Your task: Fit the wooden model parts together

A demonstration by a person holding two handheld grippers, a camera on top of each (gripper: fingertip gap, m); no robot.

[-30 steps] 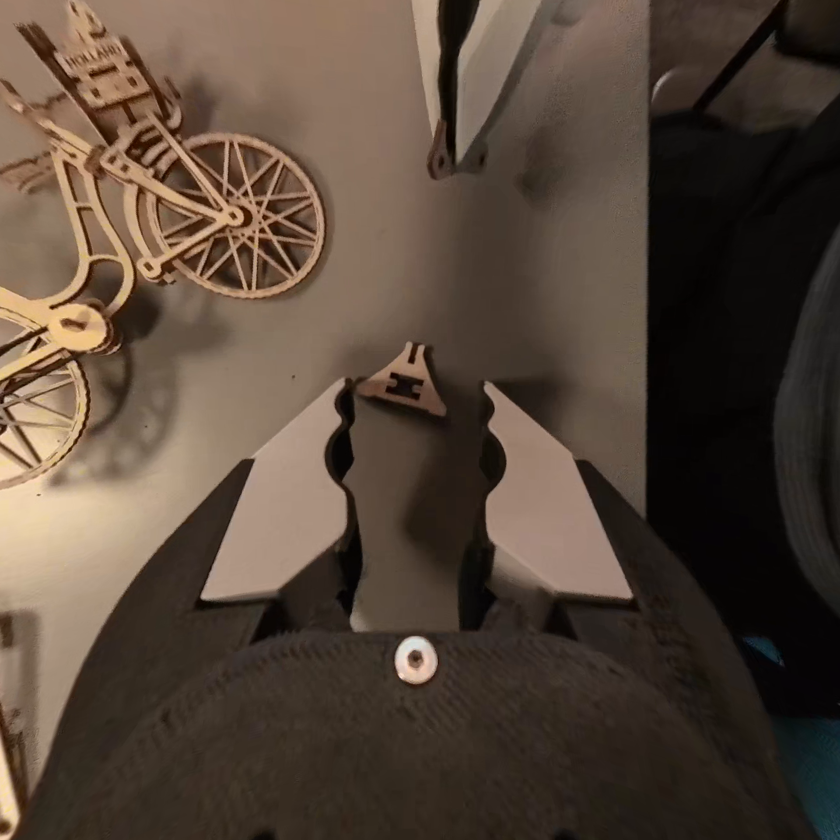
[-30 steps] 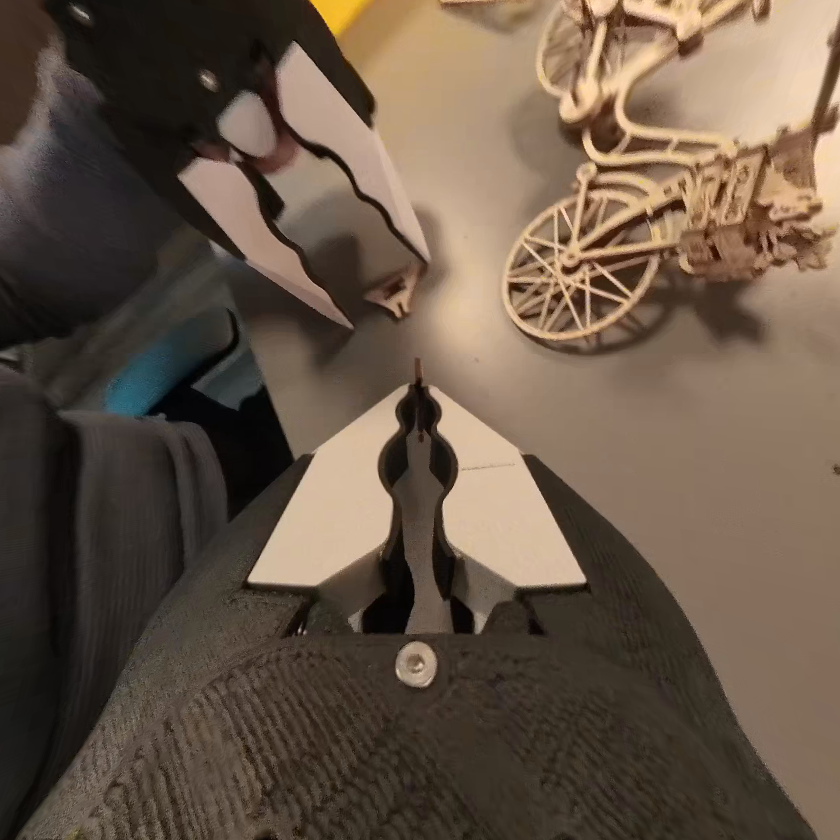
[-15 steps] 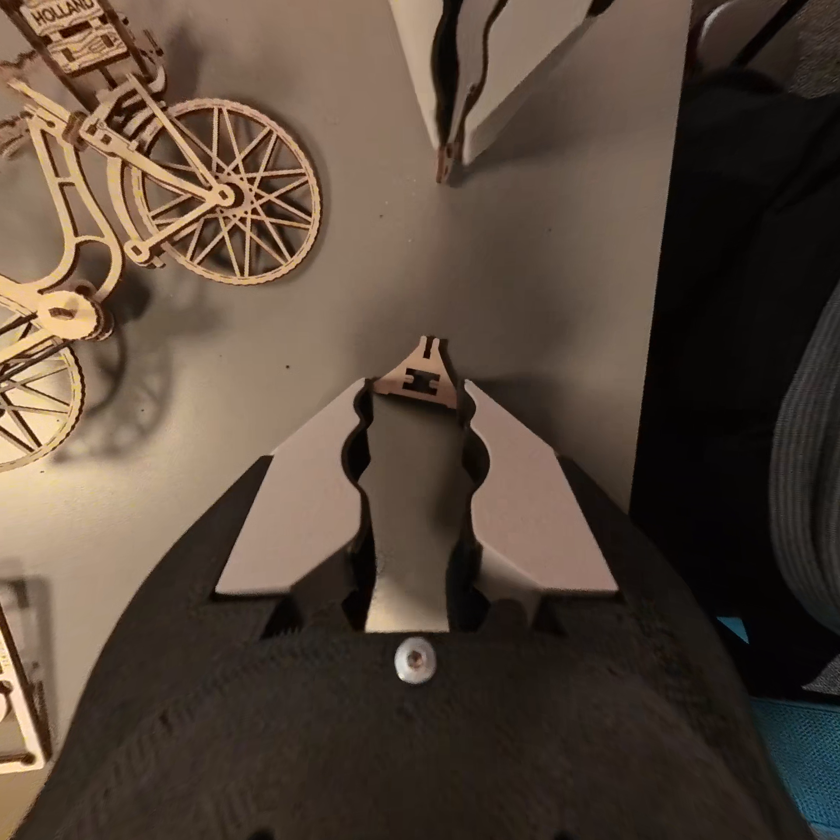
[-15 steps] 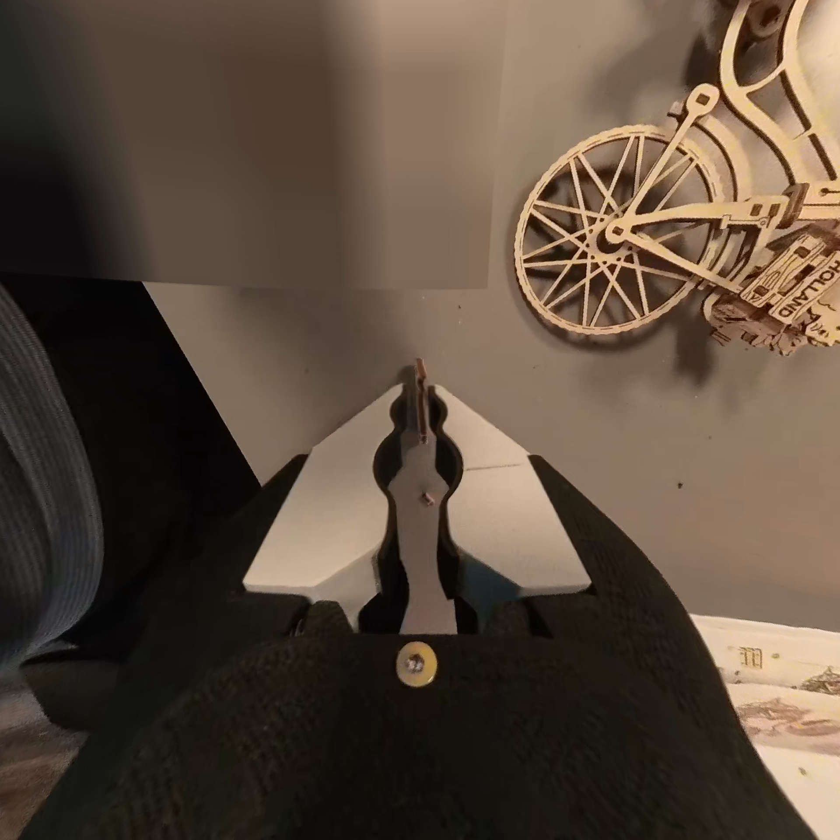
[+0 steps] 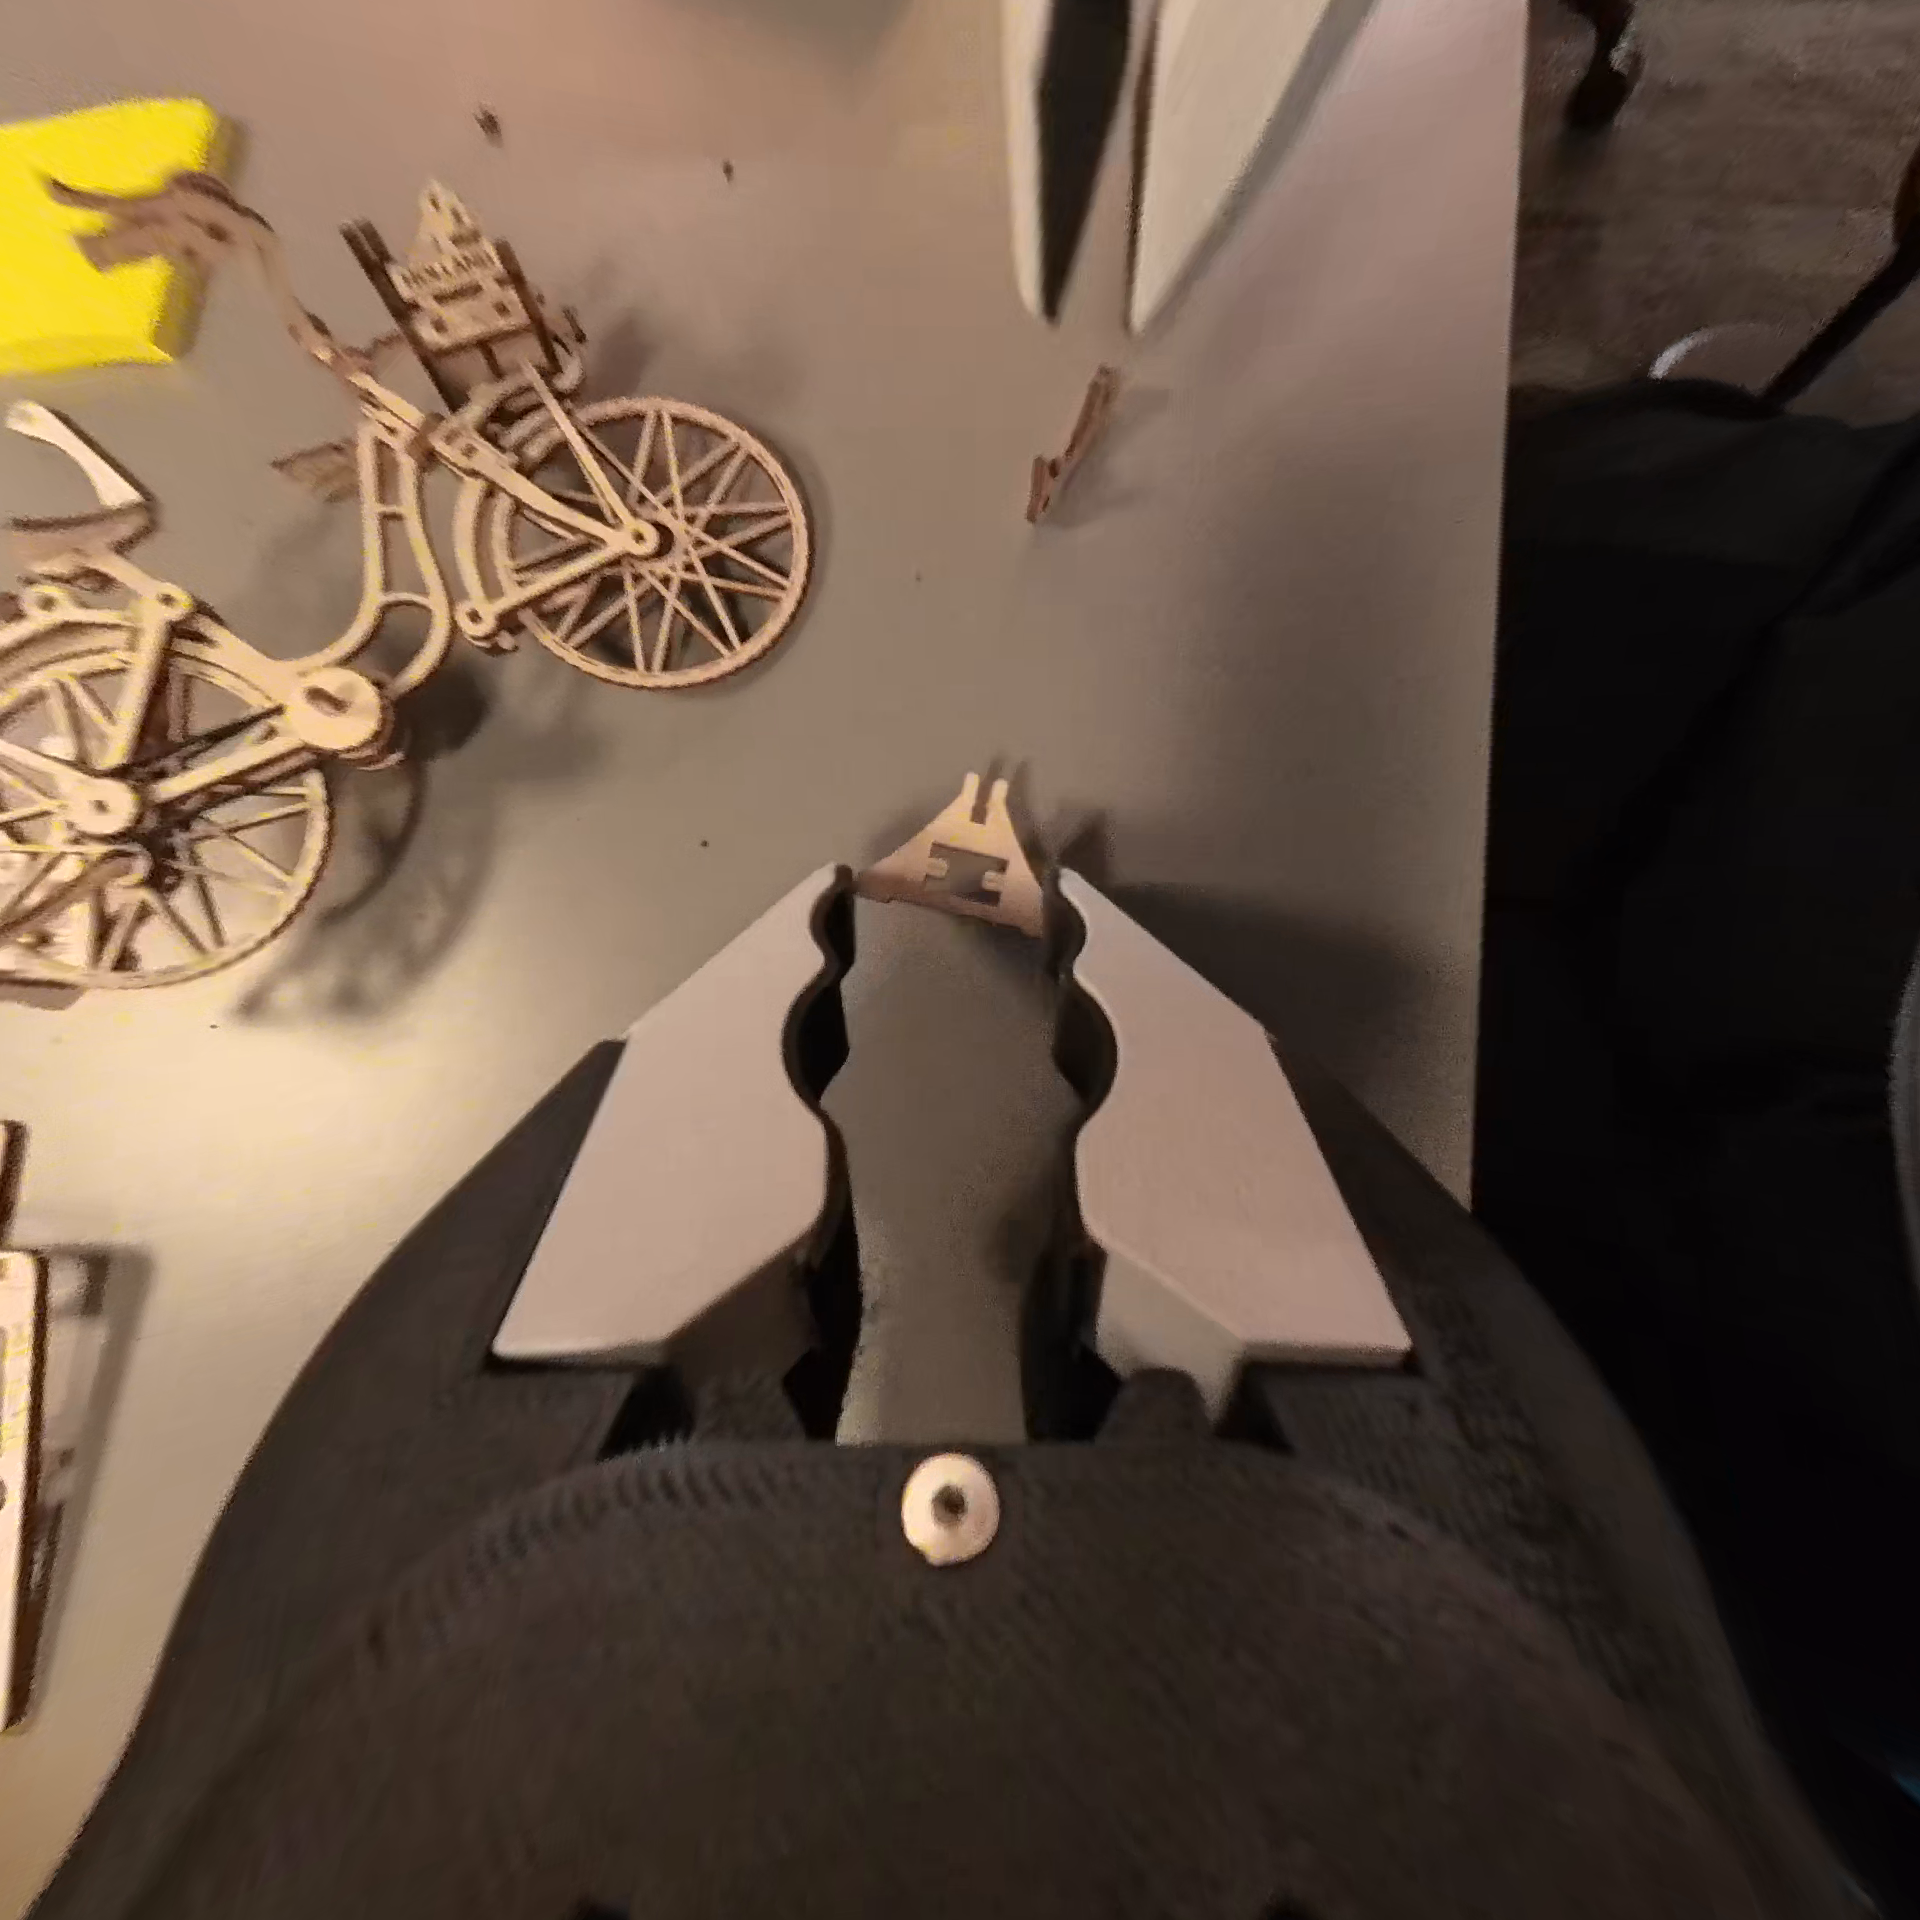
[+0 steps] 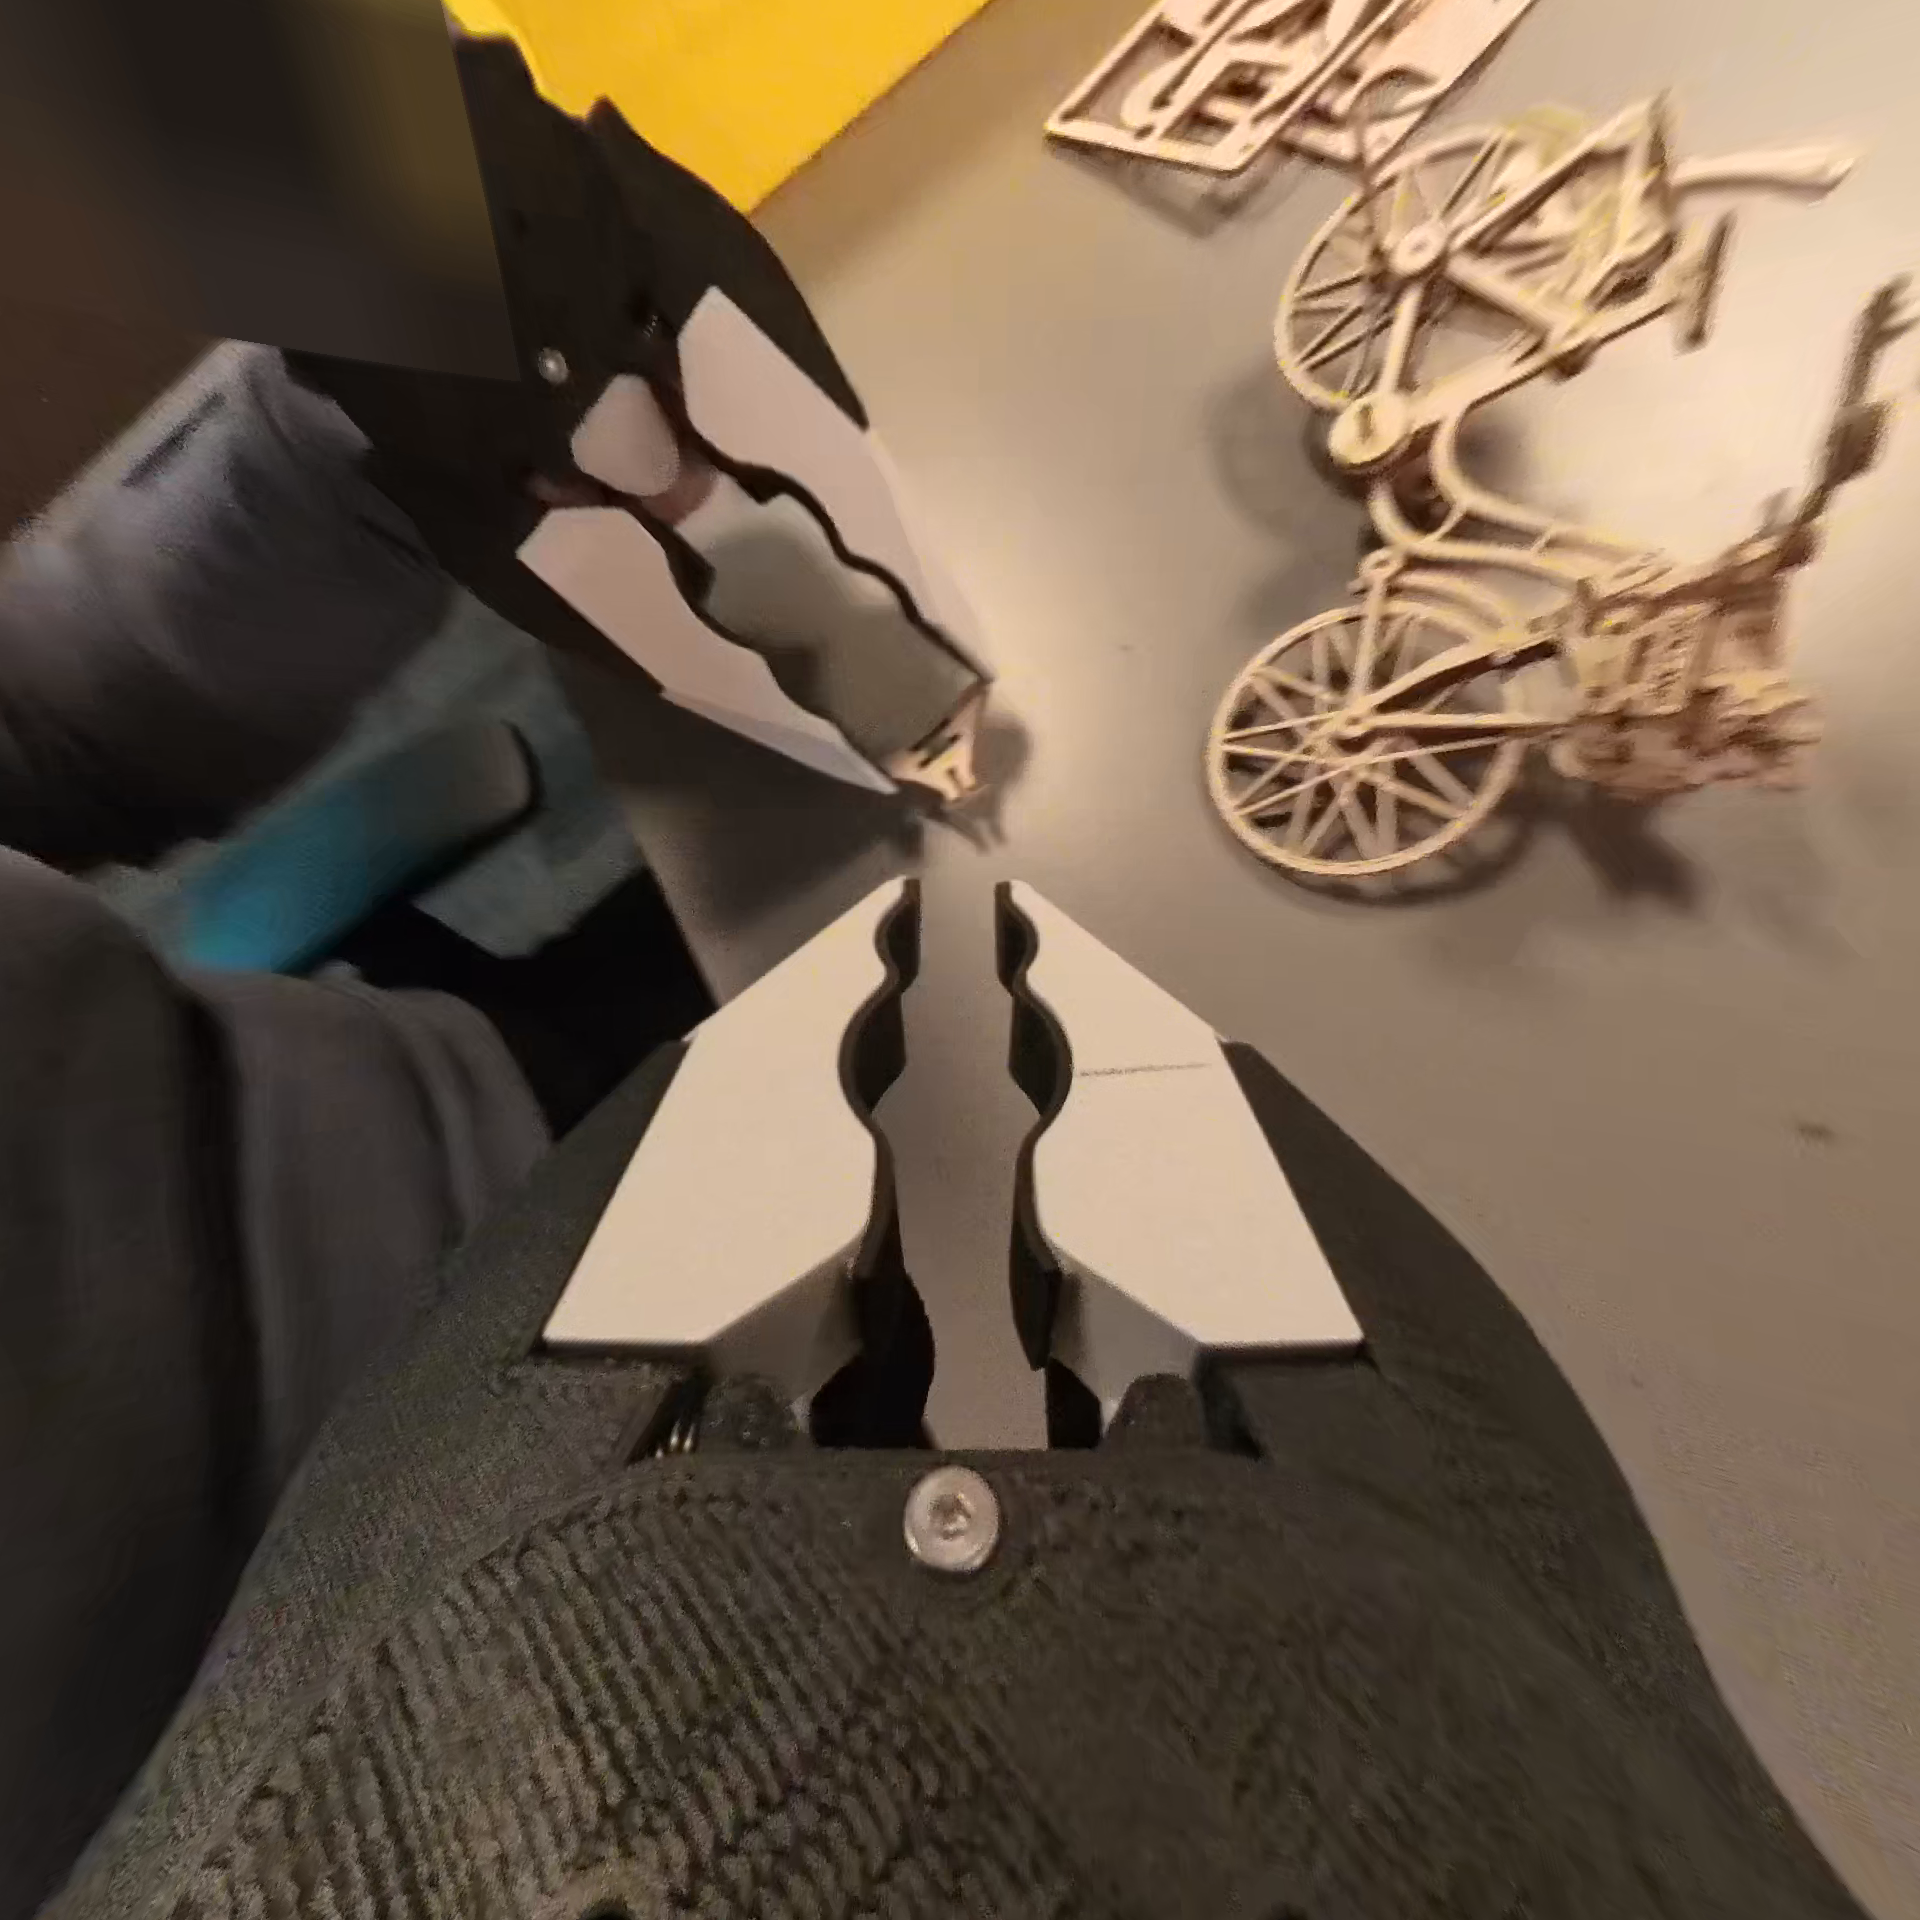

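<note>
Left wrist view: the left gripper (image 5: 948, 883) has a small triangular wooden piece (image 5: 954, 864) pinched edge to edge between its pale fingertips, jaws parted only as wide as the piece. It's thin laser-cut ply, light tan with dark scorched edges, an H-shaped slot in its face and a forked tab at the narrow end, just above the grey table (image 5: 644, 1018). A slim dark strip (image 5: 1070, 442) lies loose on the table near the right gripper's (image 5: 1091, 312) tips. Over on the left lies the wooden bicycle model (image 5: 416, 582), spoked wheels, lattice frame, and a little plate on its rear rack with lettering on it. A yellow block (image 5: 94, 239) sits behind it.

Right wrist view: the right gripper (image 6: 958, 885) is slightly open, a narrow gap between wavy black-edged fingers, nothing in it. The left gripper (image 6: 935, 727) comes in from upper left with the triangular piece (image 6: 943, 764) at its tips. The bicycle (image 6: 1455, 644) lies on the right, a cut-out parts sheet (image 6: 1226, 94) beyond it.
</note>
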